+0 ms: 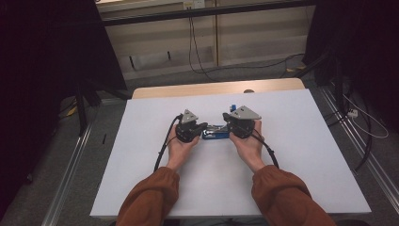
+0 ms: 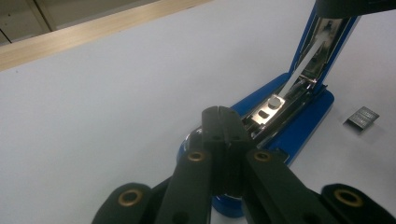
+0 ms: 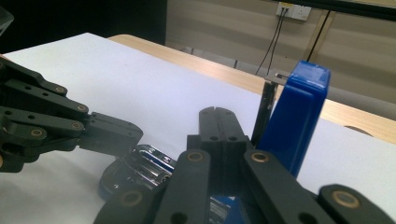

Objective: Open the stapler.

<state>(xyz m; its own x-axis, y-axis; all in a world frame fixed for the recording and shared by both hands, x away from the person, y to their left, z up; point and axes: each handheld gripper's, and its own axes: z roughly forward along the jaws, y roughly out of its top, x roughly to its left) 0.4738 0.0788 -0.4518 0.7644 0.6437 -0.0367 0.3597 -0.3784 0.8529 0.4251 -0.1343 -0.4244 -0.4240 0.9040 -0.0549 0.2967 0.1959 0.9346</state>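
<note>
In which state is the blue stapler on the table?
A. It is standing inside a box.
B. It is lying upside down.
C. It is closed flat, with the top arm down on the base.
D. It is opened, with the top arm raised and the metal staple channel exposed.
D: in the left gripper view the blue stapler has its top arm swung up and the metal staple channel lies uncovered.

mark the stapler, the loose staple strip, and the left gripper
stapler (image 2: 306, 123): left gripper view, blue base.
staple strip (image 2: 362, 116): left gripper view, its top.
left gripper (image 2: 223, 112): left gripper view, shut tips.
</note>
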